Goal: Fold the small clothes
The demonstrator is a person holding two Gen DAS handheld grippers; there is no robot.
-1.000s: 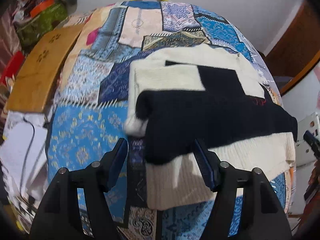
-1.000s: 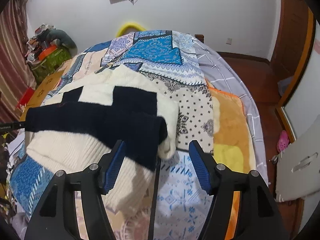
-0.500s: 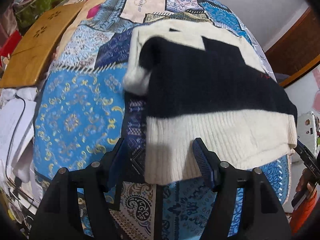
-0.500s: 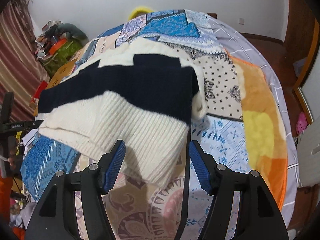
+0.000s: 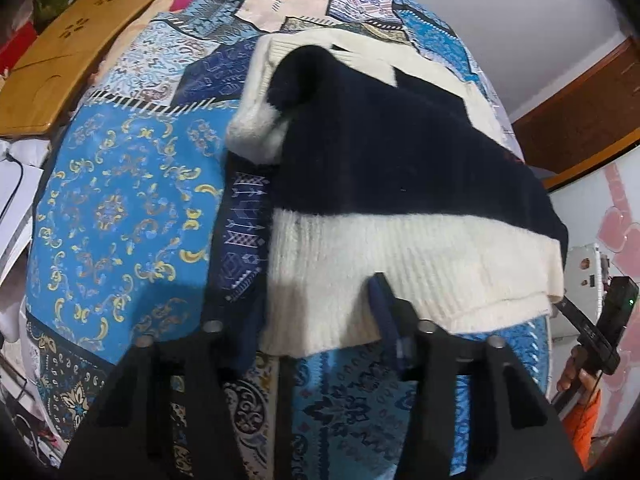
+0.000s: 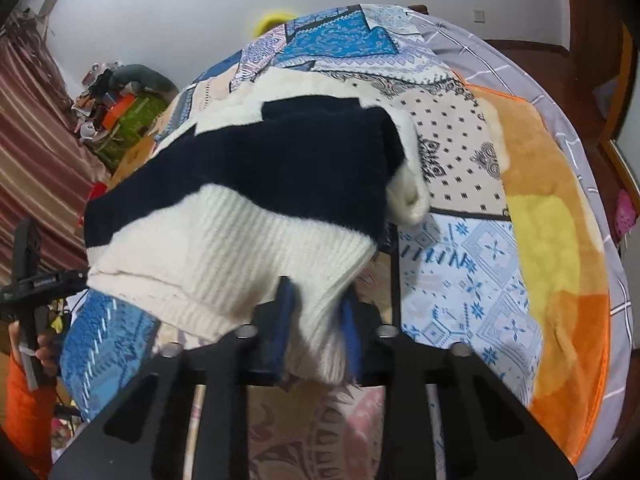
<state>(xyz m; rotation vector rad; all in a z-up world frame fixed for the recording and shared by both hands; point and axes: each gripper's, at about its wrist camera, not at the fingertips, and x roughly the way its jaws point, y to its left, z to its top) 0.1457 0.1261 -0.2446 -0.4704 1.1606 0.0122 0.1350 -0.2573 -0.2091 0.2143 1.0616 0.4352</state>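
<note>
Since a second ago both grippers have come down to the sweater's near hem, their jaws just closing. The right gripper (image 6: 316, 320) pinches the cream ribbed corner of the sweater (image 6: 248, 184) between its 2 blue pads. The left gripper (image 5: 320, 320) has narrowed around the opposite corner (image 5: 360, 272). The sweater lies folded on the patchwork quilt (image 5: 120, 200).

Black angular frames with round silver screws and ridged blue pads are seen on the left gripper (image 5: 320, 320) and right gripper (image 6: 316, 320). At nine o'clock, an orange sleeve (image 6: 24, 412) is worn.
</note>
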